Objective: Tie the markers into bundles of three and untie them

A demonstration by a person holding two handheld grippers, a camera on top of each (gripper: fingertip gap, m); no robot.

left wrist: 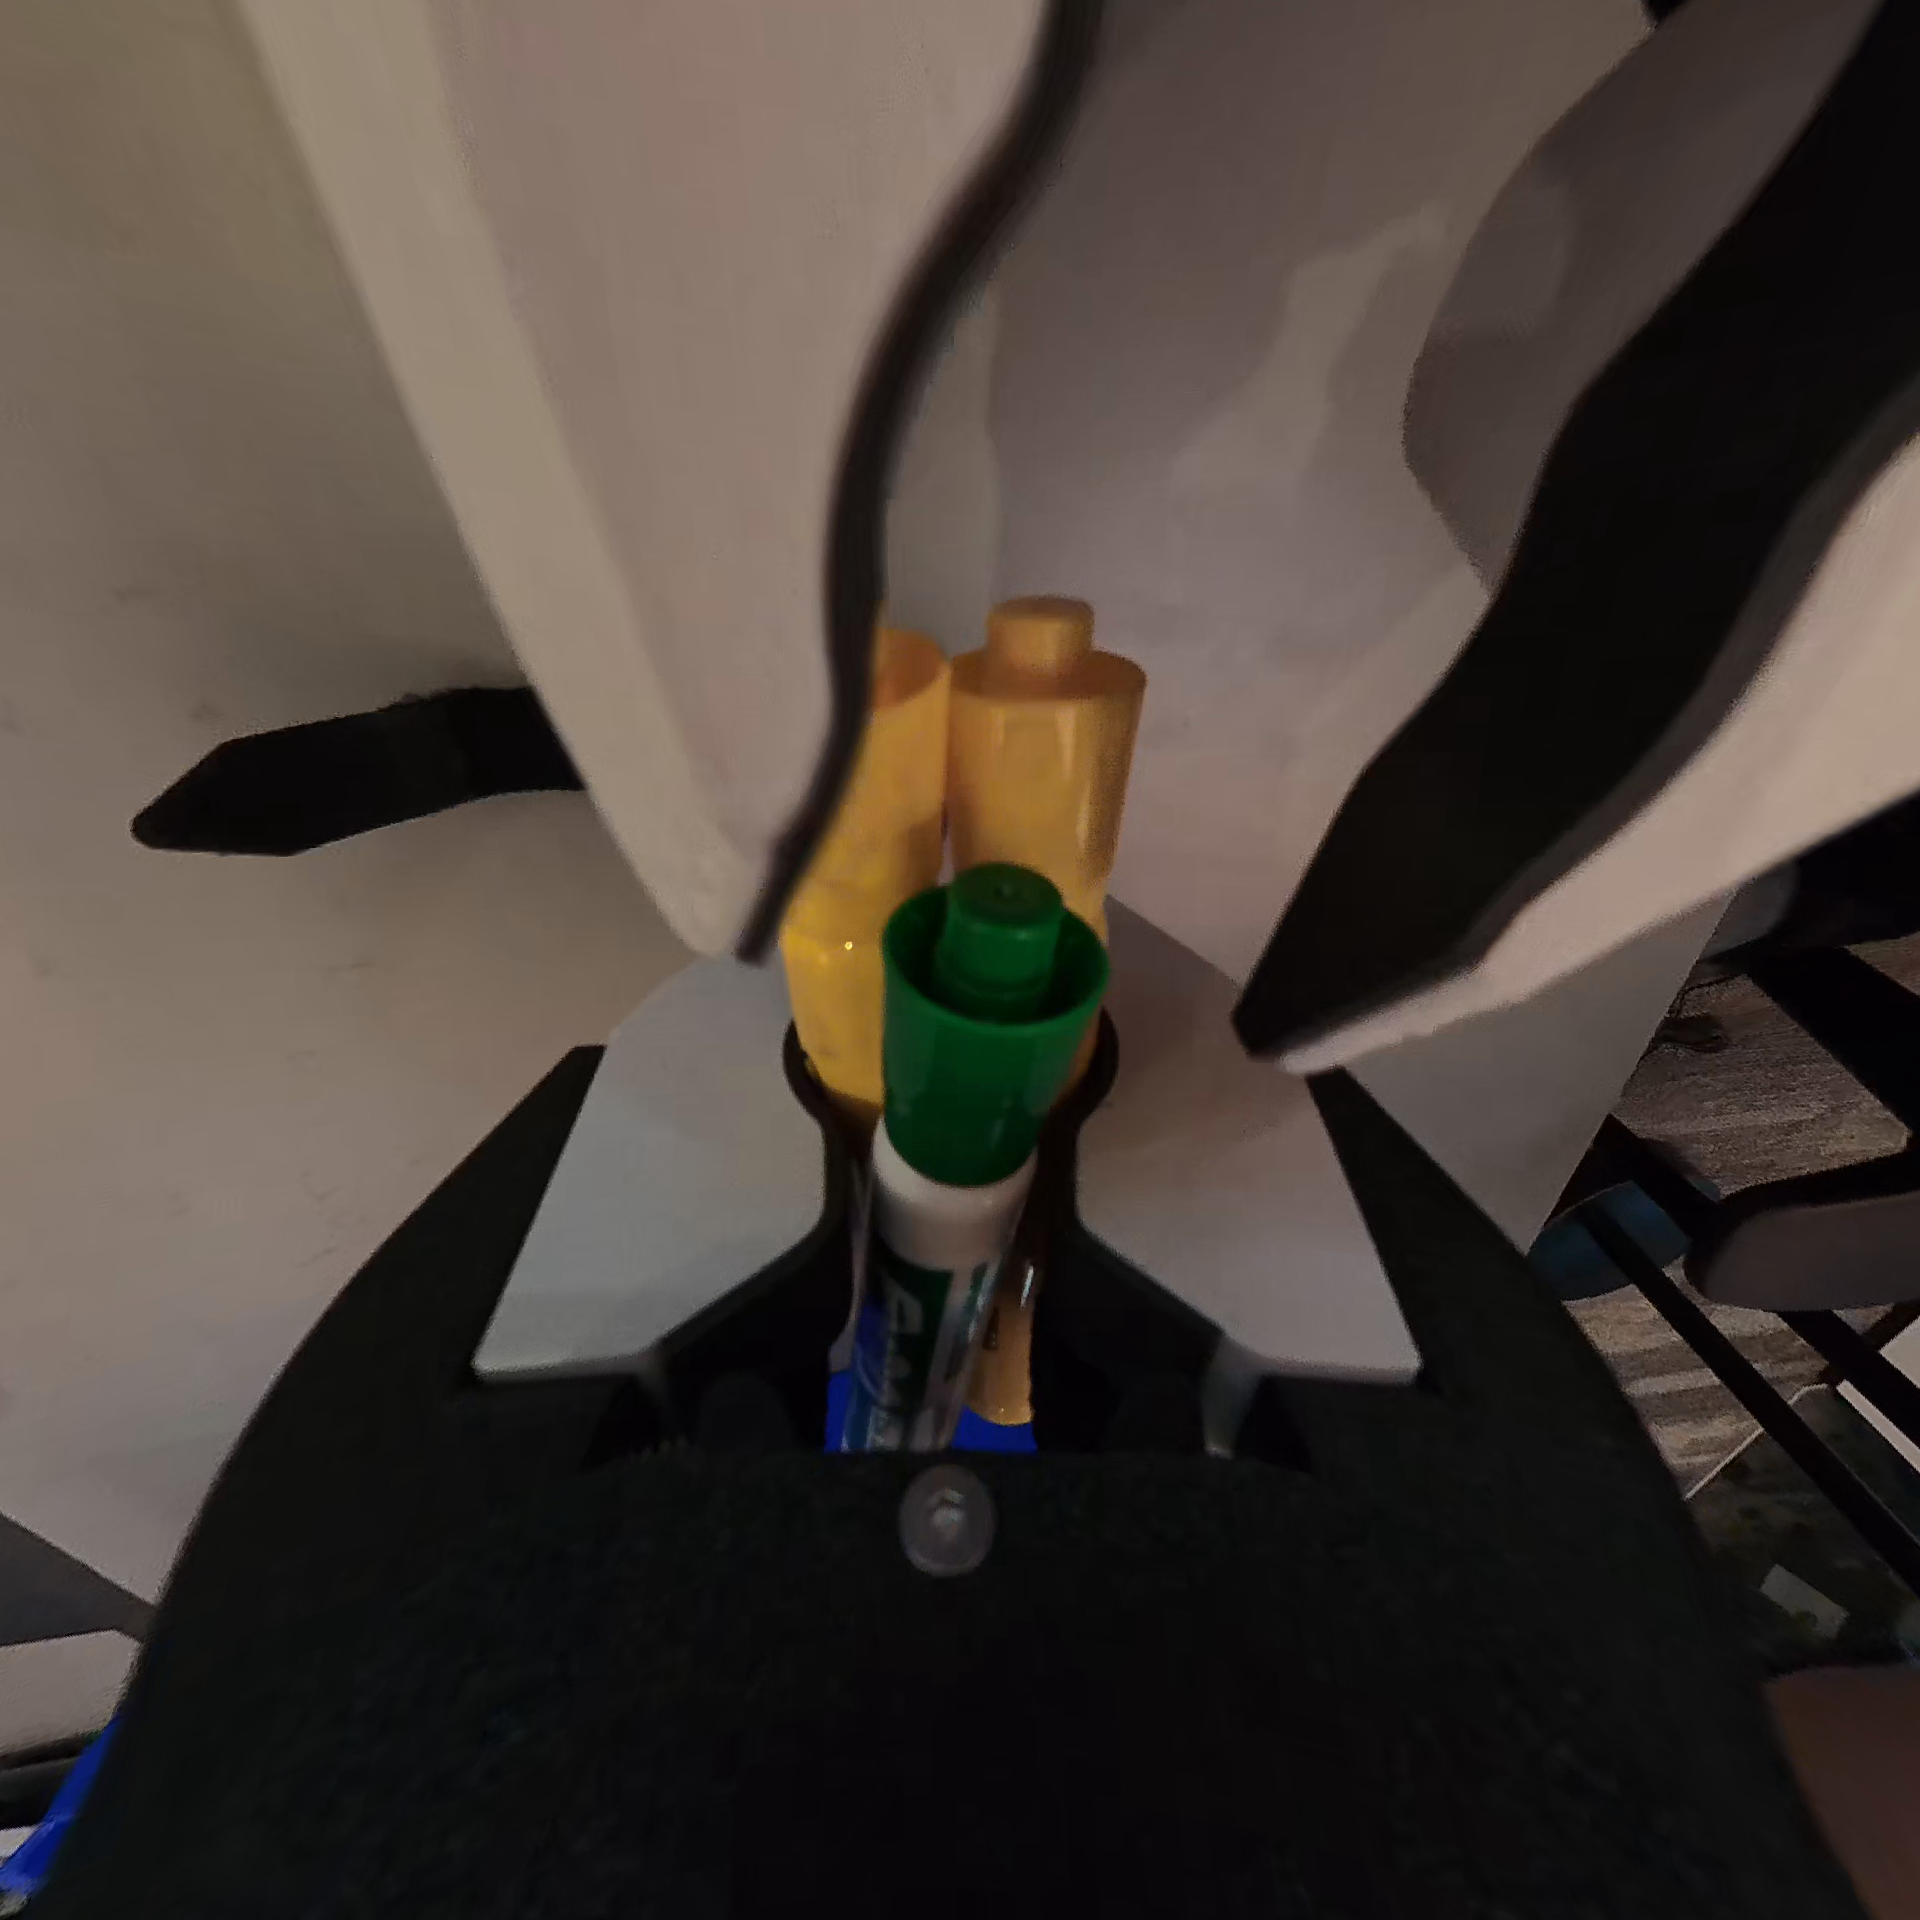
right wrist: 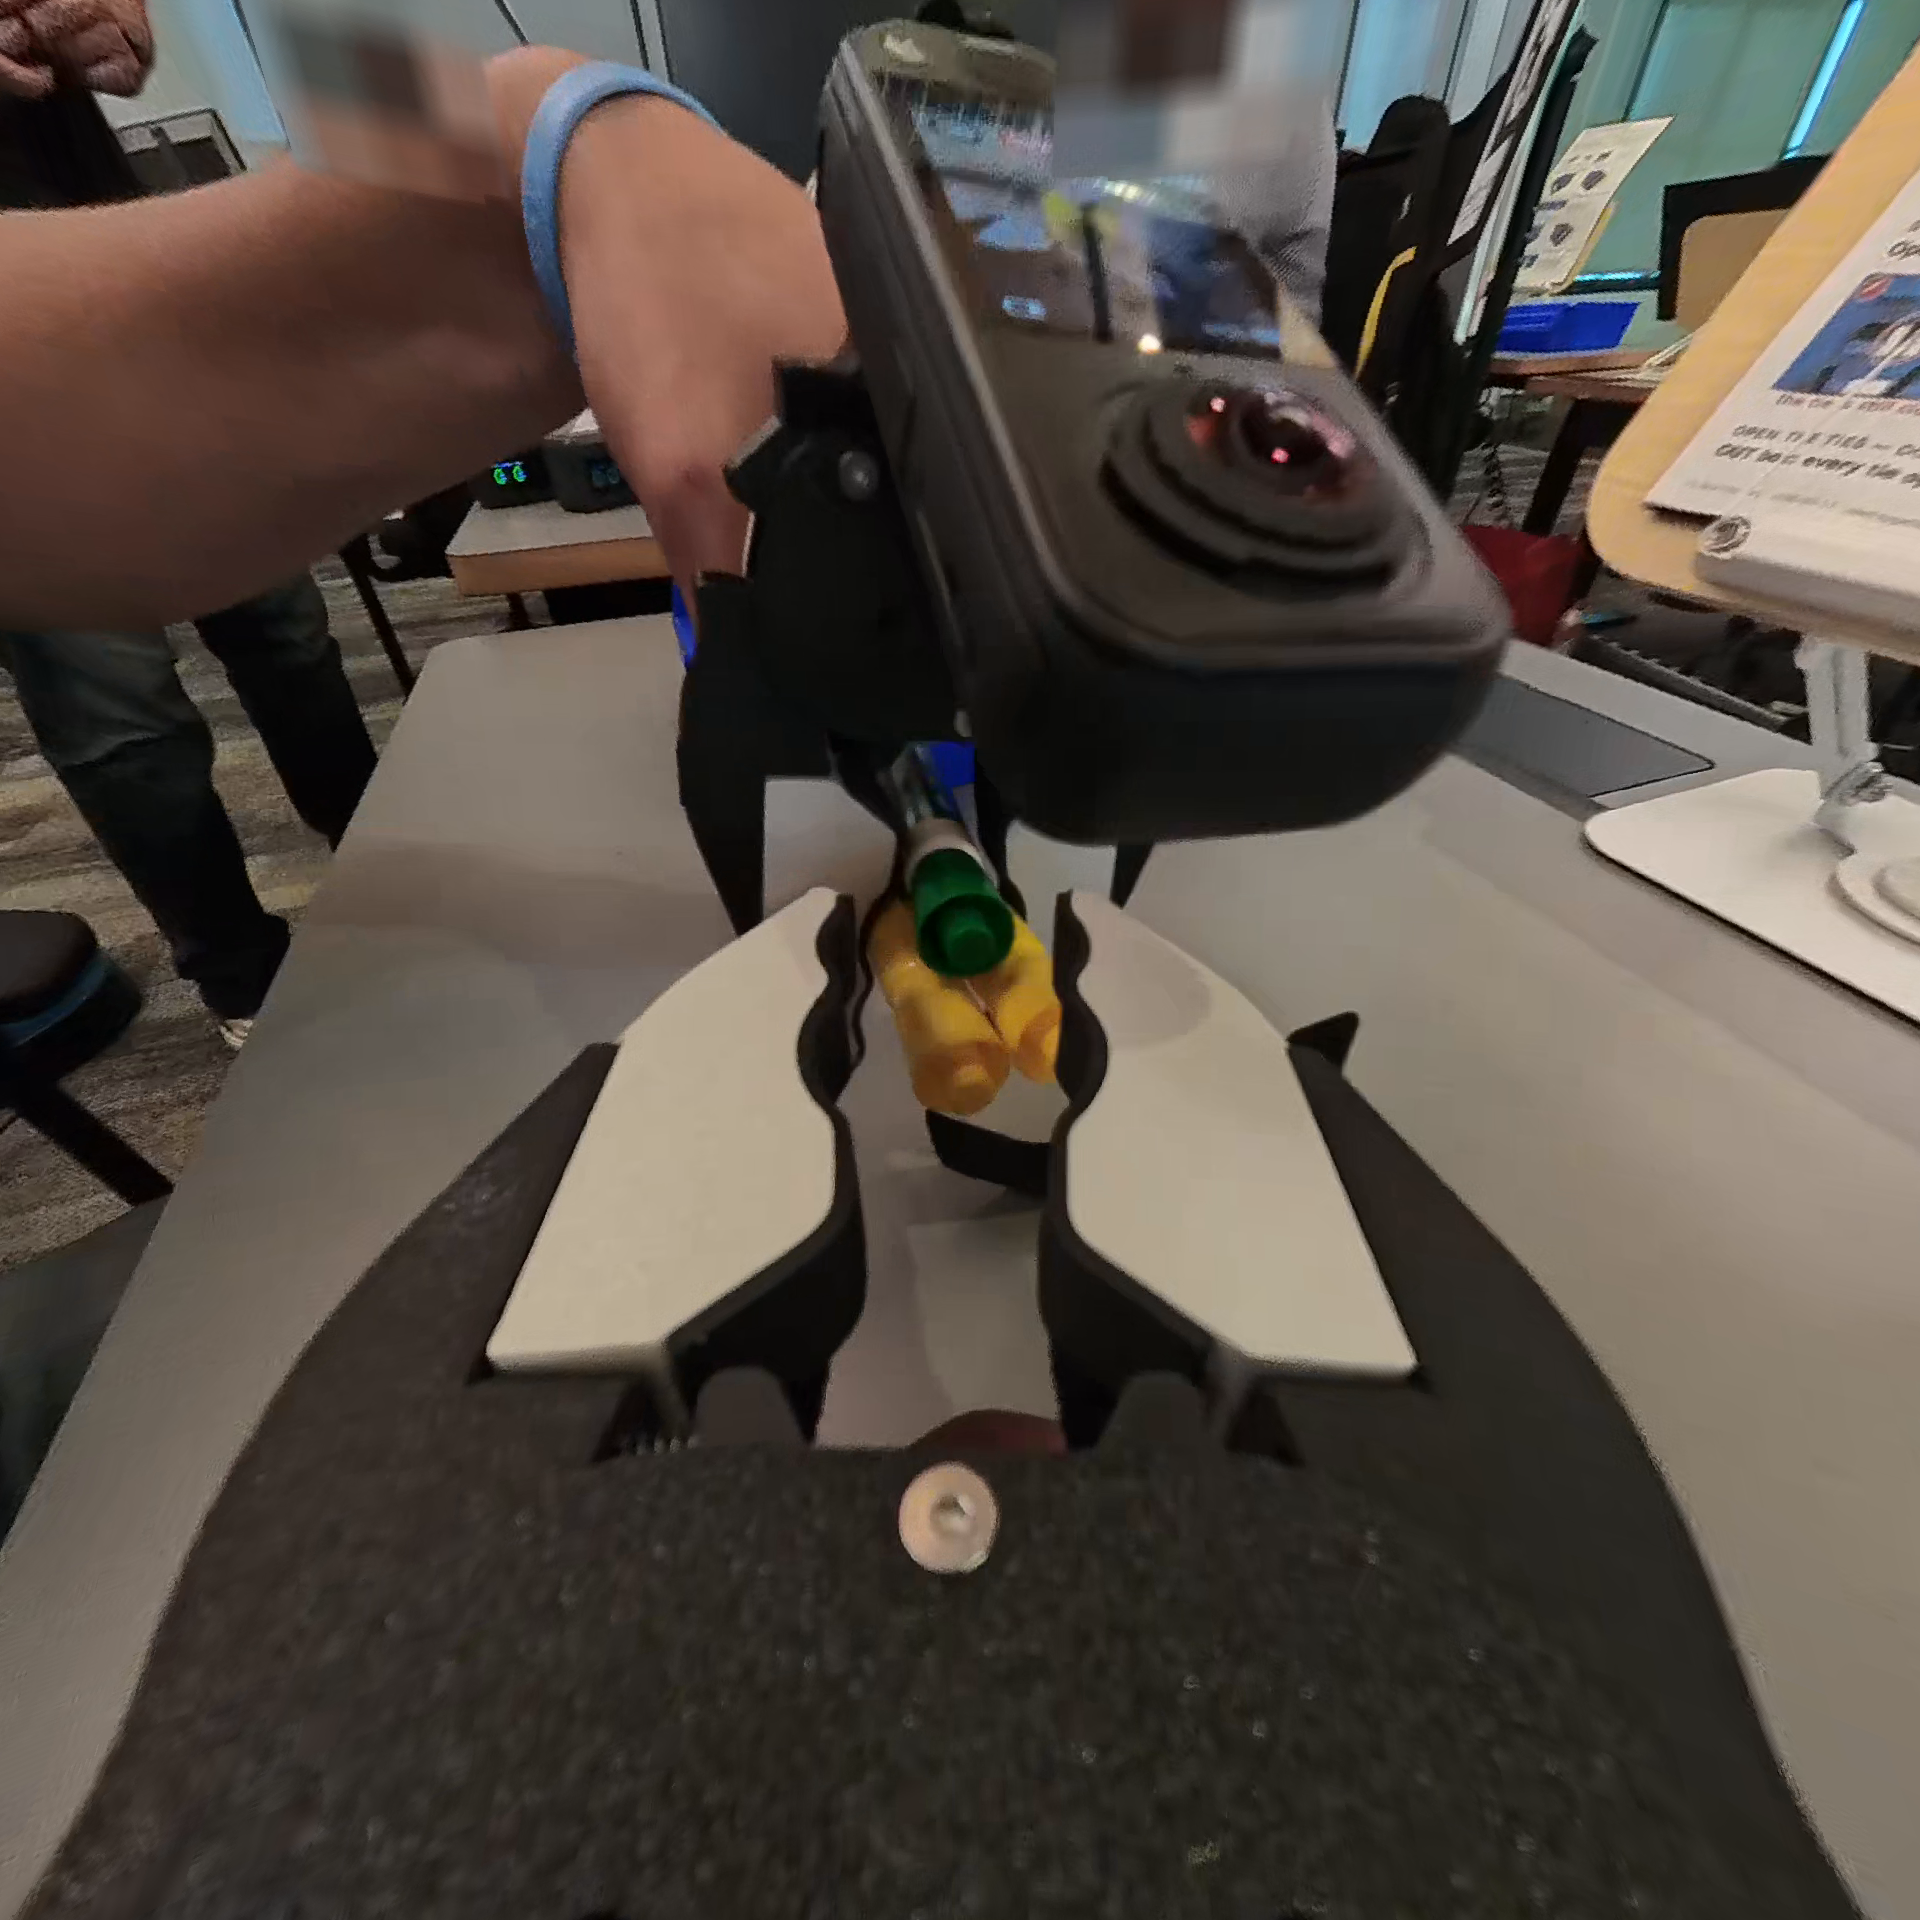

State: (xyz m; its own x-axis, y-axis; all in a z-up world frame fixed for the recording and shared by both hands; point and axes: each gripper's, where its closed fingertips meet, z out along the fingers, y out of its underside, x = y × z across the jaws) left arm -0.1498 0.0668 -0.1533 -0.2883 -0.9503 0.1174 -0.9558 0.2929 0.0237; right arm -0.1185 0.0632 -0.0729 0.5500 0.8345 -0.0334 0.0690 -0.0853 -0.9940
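Note:
A bundle of three markers, one with a green cap (left wrist: 987,1029) and two yellow ones (left wrist: 1049,758), sticks out of my left gripper (left wrist: 956,1044), which is shut on the barrels. In the right wrist view the left gripper (right wrist: 935,831) points the green cap (right wrist: 961,920) and yellow caps (right wrist: 971,1039) down towards me. My right gripper (right wrist: 951,935) is open, with one finger on each side of the yellow caps; its fingers (left wrist: 1455,790) reach in from above in the left wrist view. A black strap (left wrist: 353,774) lies on the table, partly under the markers (right wrist: 987,1158).
The grey table (right wrist: 1507,1091) ends at an edge on the left. A white stand base (right wrist: 1714,862) carrying a tilted board with papers (right wrist: 1787,416) sits at the right. A hand with a blue wristband (right wrist: 561,208) holds the left gripper. A person stands beyond the left edge. The gap from one gripper's tips to the other's is roughly 8 cm. It is some 9 cm from my left tips to the black strap (left wrist: 353,774).

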